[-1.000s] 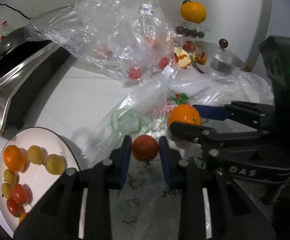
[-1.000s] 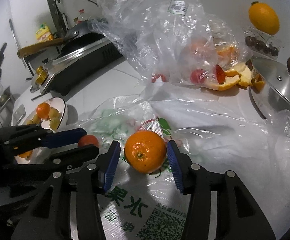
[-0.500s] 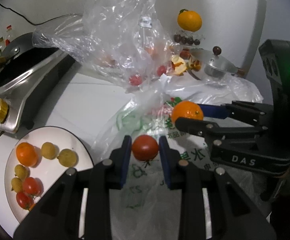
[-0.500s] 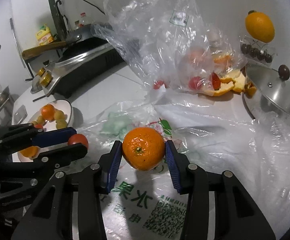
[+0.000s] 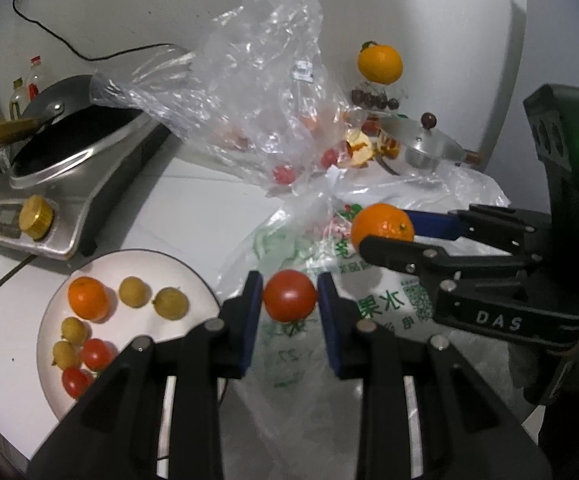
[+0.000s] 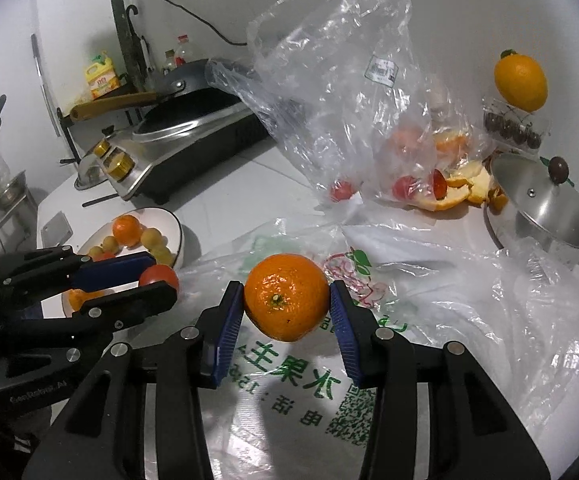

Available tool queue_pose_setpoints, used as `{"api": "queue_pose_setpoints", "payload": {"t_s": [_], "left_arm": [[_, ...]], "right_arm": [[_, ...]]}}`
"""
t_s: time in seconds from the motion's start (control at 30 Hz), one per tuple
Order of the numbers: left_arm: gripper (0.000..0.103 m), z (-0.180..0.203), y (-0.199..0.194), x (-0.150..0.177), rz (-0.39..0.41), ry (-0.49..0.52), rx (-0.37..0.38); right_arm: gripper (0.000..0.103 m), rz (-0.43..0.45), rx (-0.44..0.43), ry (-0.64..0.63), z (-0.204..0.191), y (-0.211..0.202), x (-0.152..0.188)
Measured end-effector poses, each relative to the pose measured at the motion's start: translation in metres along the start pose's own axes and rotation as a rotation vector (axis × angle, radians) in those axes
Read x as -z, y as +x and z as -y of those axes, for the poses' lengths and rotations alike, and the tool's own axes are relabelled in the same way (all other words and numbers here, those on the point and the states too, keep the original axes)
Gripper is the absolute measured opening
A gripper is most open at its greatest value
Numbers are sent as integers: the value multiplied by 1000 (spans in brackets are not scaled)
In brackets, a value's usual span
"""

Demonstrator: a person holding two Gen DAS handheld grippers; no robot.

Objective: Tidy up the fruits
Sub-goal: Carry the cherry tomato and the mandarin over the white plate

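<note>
The left gripper (image 5: 289,300) is clamped on a small red tomato (image 5: 289,296), with a blue pad touching each side of it. The right gripper (image 6: 287,308) is clamped in the same way on an orange mandarin (image 6: 286,297). Both fruits hang in the air above the printed plastic bag (image 6: 289,376) that lies flat on the white counter.

The white plate (image 5: 177,264) stands near and to the left, beside the cooker (image 5: 69,168). It already carries one mandarin, some small yellow-green fruits and a few red tomatoes. My judgement is that the step in hand is to carry both fruits to this plate.

To do it well, the left gripper should go first, because it is nearer to the plate and the two grippers are close together. The tomato is soft, so the pads should not press harder. It belongs beside the other red tomatoes at the near part of the plate. The mandarin is round and can roll, so it is better to lower it until it touches the plate next to the other mandarin before the pads part. The loose bag edge beside the plate could catch a finger.
</note>
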State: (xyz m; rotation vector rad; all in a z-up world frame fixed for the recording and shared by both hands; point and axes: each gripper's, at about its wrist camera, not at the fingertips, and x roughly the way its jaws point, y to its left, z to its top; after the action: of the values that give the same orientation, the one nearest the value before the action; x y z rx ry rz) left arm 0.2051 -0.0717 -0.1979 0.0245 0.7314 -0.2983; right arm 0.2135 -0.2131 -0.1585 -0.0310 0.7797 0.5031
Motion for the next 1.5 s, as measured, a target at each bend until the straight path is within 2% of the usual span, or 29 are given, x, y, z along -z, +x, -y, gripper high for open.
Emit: {"api": "queue_pose_setpoints", "payload": {"t_s": [0.53,1.03,1.23,1.5], "left_arm": [[29,-32,-28,17,24,-39,-39],[29,-75,-39,28,34,-71,-87],[29,-98,-33,29,25,-92,-96],[29,-109,-11,27,-5,-94,-91]], "right_arm": [[46,13,-13,-58,-39,-8,-8],[46,-16,-41,-128,-81,9,-13],[46,-32,-58,-141,-93,20,-14],[46,-49,-88,-146,-99,35,-14]]}}
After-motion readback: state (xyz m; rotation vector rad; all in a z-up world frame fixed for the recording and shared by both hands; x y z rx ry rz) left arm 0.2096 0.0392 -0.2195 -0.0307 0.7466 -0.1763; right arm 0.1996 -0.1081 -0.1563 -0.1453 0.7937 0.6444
